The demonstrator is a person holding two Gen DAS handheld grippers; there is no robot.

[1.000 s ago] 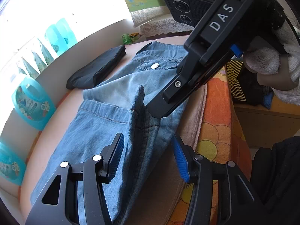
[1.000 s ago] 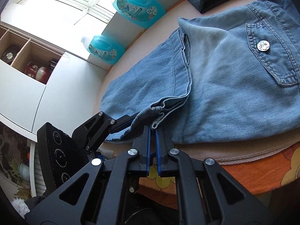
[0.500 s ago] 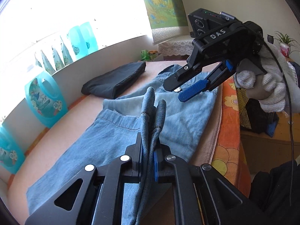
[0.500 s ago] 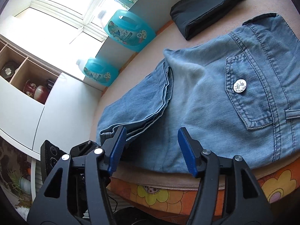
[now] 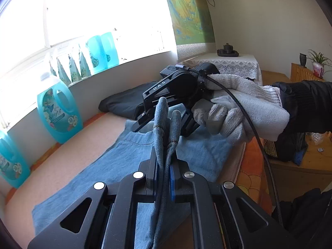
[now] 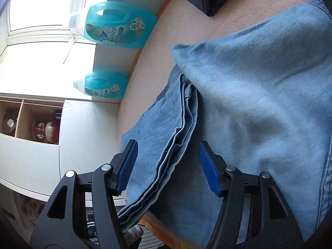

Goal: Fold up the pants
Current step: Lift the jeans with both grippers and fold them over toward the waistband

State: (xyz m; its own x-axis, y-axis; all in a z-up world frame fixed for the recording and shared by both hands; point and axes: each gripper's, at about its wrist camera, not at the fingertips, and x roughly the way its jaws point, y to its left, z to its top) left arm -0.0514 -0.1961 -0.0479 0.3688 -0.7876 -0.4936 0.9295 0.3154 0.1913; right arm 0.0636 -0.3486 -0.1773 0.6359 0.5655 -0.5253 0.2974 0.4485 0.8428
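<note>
The left gripper [image 5: 164, 166] has its jaws clamped on a bunched hem of the denim pants [image 5: 99, 170], two cloth ends poking up toward twelve o'clock. The right gripper [image 6: 166, 166] has its jaws apart, nothing pinched, straddling the stacked leg edges [image 6: 178, 145] that run from twelve toward seven o'clock. The pants lie spread on the peach-covered bed [image 6: 157, 62], a dark folded garment [image 5: 122, 103] at their far end. By my reading a fold is being set up: one corner held, the other awaiting a grip. Next, the right jaws should settle around those edges and close, catching every layer
</note>
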